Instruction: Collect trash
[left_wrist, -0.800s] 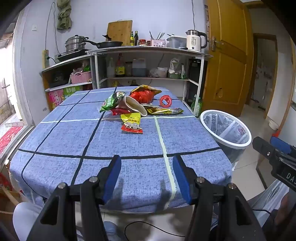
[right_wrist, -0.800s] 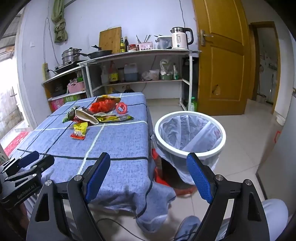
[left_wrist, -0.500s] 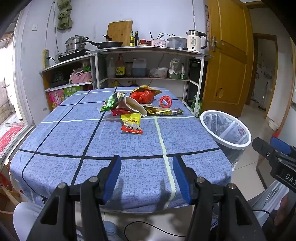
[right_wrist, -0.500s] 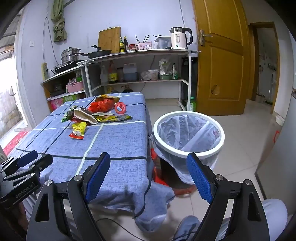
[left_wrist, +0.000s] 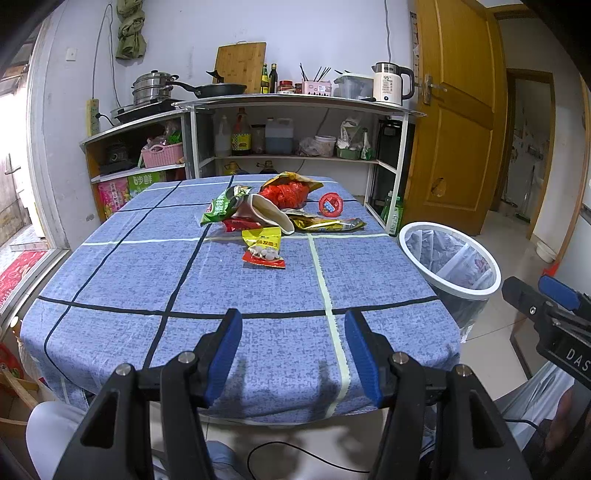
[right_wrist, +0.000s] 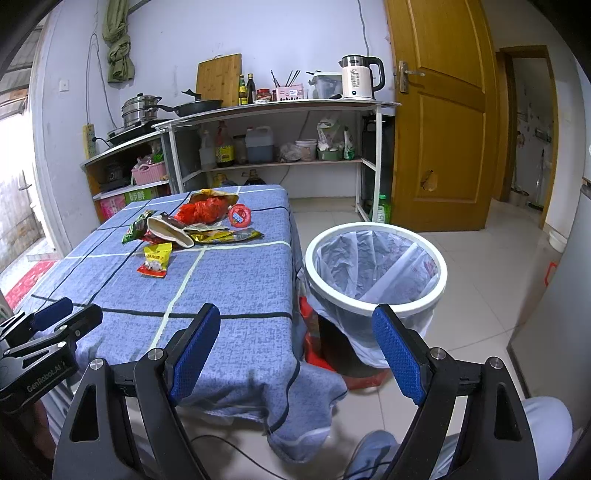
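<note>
Several snack wrappers lie in a heap on the far half of the blue checked tablecloth (left_wrist: 122, 280). A yellow and red packet (left_wrist: 264, 245) (right_wrist: 157, 258) lies nearest me, with a green bag (left_wrist: 223, 205), a red bag (left_wrist: 290, 192) (right_wrist: 203, 210) and a round red lid (left_wrist: 330, 203) (right_wrist: 240, 216) behind it. A white-rimmed bin (left_wrist: 448, 264) (right_wrist: 375, 266) lined with a plastic bag stands on the floor right of the table. My left gripper (left_wrist: 293, 352) hangs open over the table's near edge, holding nothing. My right gripper (right_wrist: 295, 347) is open wide by the table's near right corner, in front of the bin.
Metal shelves (left_wrist: 295, 103) with pots, bottles and a kettle (left_wrist: 389, 81) line the back wall. A wooden door (left_wrist: 454, 110) stands at the right. The person's knees (right_wrist: 543, 417) show at the bottom. The cloth's corner (right_wrist: 306, 413) hangs low near the bin.
Both views have shifted only slightly; the right gripper has drifted a little, so the bin sits marginally further left. The jaws and the wrappers stay as they were.
</note>
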